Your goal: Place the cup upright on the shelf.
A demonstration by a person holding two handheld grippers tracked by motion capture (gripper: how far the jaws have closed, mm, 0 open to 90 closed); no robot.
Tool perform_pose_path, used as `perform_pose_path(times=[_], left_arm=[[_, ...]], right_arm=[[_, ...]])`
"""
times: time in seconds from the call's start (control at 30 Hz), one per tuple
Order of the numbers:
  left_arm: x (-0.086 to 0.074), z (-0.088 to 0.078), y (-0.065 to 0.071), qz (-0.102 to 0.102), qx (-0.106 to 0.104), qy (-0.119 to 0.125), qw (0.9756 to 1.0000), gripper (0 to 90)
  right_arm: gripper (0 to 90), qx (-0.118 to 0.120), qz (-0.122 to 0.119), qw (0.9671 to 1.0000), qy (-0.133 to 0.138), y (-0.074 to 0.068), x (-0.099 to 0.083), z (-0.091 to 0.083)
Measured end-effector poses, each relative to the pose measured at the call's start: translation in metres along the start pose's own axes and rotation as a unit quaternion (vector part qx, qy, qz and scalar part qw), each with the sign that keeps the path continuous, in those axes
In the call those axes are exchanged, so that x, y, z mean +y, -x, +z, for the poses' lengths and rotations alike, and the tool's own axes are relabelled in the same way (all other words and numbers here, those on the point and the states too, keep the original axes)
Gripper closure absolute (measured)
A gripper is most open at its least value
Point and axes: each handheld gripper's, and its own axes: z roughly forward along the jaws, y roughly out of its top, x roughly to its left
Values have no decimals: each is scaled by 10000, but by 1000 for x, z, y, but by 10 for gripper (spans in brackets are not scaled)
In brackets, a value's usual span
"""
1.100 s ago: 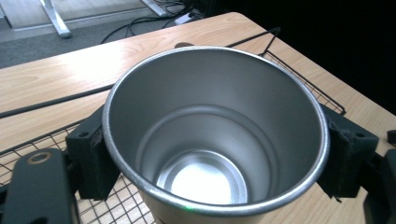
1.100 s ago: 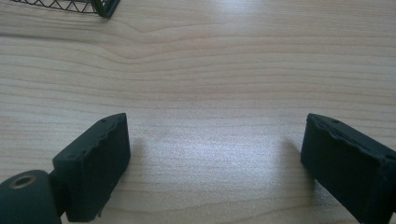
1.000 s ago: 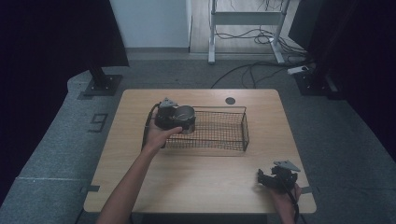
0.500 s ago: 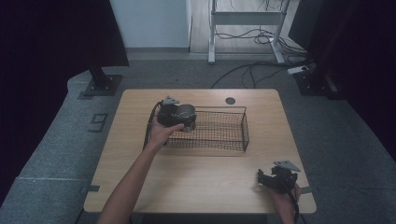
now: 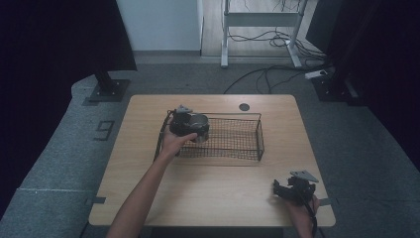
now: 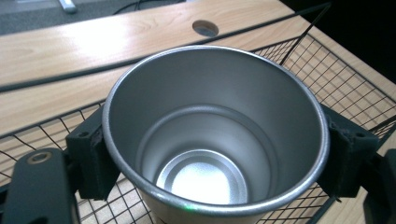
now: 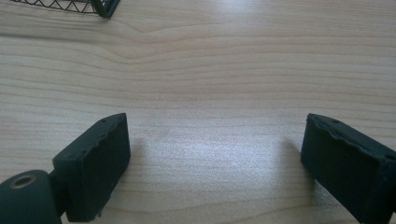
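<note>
A shiny steel cup (image 6: pixel 215 140) stands upright, mouth up and empty, between the two black jaws of my left gripper (image 5: pixel 189 127), which is shut on its sides. In the high view the cup (image 5: pixel 199 122) is at the left end of a black wire basket (image 5: pixel 259 135); basket mesh (image 6: pixel 327 60) lies under and behind it. Whether the cup touches the basket floor I cannot tell. My right gripper (image 5: pixel 280 189) rests low at the table's front right, open, with bare wood between its fingers (image 7: pixel 98 158).
The wooden table (image 5: pixel 218 193) has a round cable hole (image 5: pixel 243 106) behind the basket. A basket corner (image 7: pixel 105 7) is far ahead of the right gripper. The person's left forearm (image 5: pixel 143 188) crosses the table's front left. Cables and a stand lie on the floor beyond.
The left gripper with the cup has shifted only slightly at the basket's left end. The right gripper has stayed in place.
</note>
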Motion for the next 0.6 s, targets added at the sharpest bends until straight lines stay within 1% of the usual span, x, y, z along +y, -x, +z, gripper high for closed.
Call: perform_pose_path(times=[0.1,0.33,0.6], left_arm=[[-3,5,-2,-43,-18,-56,10000,166],[-7,13,-6,-110,13,-146,9998,165],[-11,21,-7,-114,77,-291,9995,165]], right_arm=[[82,1,0,10000,0,0,0,0],[82,1,2,10000,0,0,0,0],[82,1,0,10000,0,0,0,0]])
